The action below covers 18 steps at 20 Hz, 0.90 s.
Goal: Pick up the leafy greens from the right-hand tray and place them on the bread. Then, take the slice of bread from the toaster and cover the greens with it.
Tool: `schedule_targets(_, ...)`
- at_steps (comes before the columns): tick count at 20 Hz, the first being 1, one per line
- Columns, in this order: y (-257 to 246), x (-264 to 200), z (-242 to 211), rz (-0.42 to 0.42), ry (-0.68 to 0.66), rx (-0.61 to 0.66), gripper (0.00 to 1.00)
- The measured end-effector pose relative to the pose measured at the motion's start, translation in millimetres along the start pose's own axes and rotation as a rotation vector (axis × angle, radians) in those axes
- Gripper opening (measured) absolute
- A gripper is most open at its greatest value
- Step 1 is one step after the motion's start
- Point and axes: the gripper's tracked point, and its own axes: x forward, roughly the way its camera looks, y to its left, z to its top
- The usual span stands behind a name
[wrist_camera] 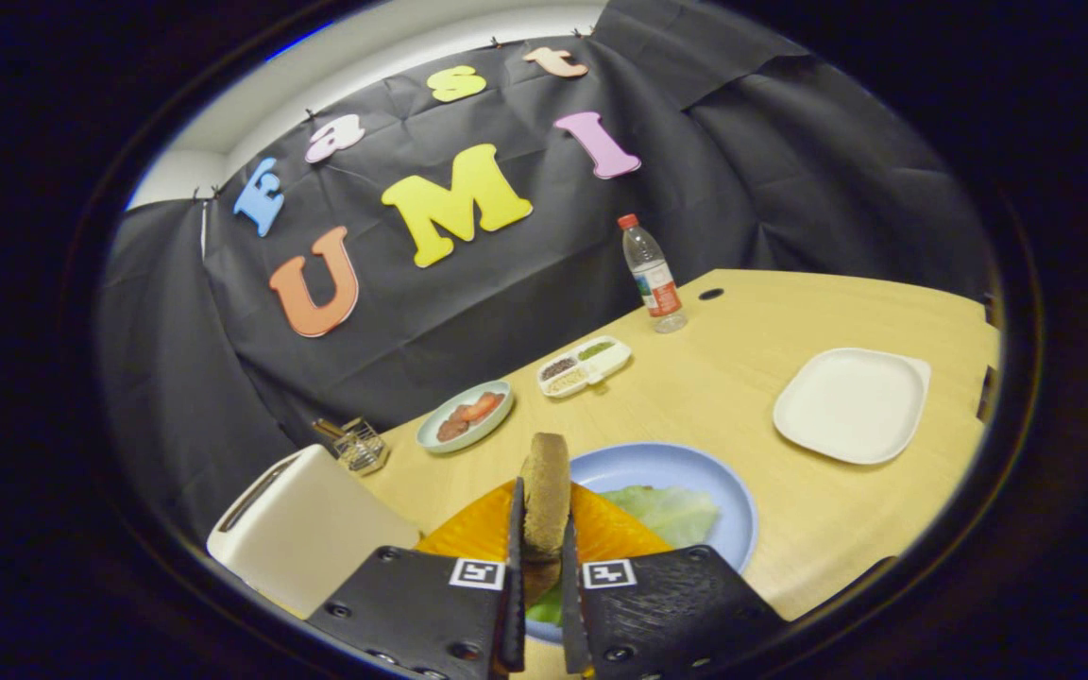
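The fingers [541,529] pinch a slice of bread [546,491], holding it up on its edge. Under it, leafy greens [667,512] lie on a blue plate [695,472]. The white toaster [303,529] stands beside it on the desk [742,378].

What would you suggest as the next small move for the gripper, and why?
Probably lower the bread slice and tip it flat onto the leafy greens. The gripper is shut on the slice, holding it on edge above the blue plate, where the greens already lie, beside the toaster.
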Motion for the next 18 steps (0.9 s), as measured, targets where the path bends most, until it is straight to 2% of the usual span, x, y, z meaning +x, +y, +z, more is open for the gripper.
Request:
schedule_targets(1, -7, 1, -2, -0.003, 0.005, -0.003, 0.24)
schedule_targets(2, -12, 0, -2, -0.008, 0.007, -0.002, 0.25)
schedule_targets(7, -38, -4, 9, -0.064, -0.016, -0.028, 0.48)
schedule_targets(9, -40, -10, 20, -0.071, -0.045, -0.066, 0.6)
schedule_targets(14, -32, -49, 78, -0.085, -0.223, -0.225, 0.88)
schedule_targets(18, 3, -94, 130, -0.079, -0.38, -0.418, 0.96)
